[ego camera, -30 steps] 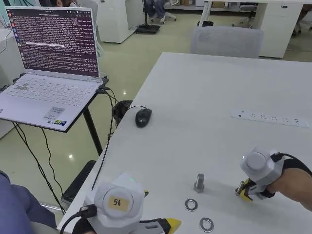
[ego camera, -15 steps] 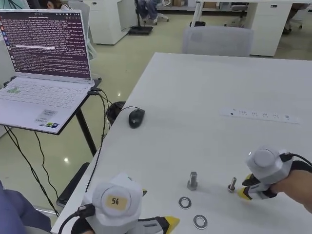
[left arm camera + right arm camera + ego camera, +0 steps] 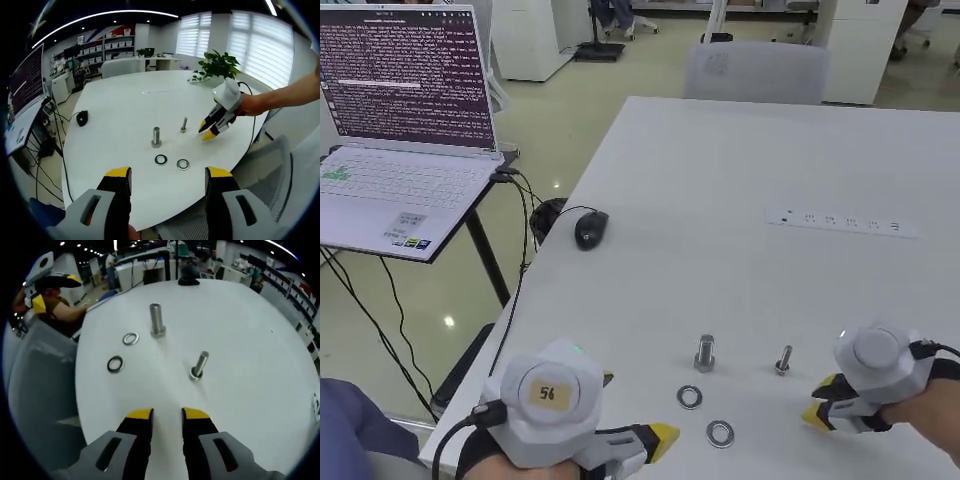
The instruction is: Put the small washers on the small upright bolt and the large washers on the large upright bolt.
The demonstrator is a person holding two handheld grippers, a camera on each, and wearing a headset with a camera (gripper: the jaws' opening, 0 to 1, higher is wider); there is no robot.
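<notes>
Two bolts stand upright on the white table [image 3: 740, 180]: a large bolt [image 3: 704, 353] [image 3: 156, 137] [image 3: 156, 319] and, to its right, a small bolt [image 3: 783, 360] [image 3: 184, 125] [image 3: 198, 365]. Two washers [image 3: 689, 397] [image 3: 720, 433] lie flat in front of the large bolt, also seen as washers [image 3: 160, 159] [image 3: 183, 163] and washers [image 3: 130, 338] [image 3: 115, 364]. My right gripper [image 3: 817, 400] [image 3: 167, 415] is a short way right of the small bolt, jaws slightly apart and empty. My left gripper [image 3: 633, 407] [image 3: 168, 175] hovers at the near table edge, wide open and empty.
A black mouse [image 3: 590, 229] lies near the table's left edge and a white power strip [image 3: 840, 222] lies further back on the right. A laptop [image 3: 400, 180] sits on a stand left of the table, and a grey chair [image 3: 755, 72] stands at the far side.
The small bolt, hidden at my right gripper a second ago, now stands free. The right gripper has drawn back from it to the right. The head camera has shifted.
</notes>
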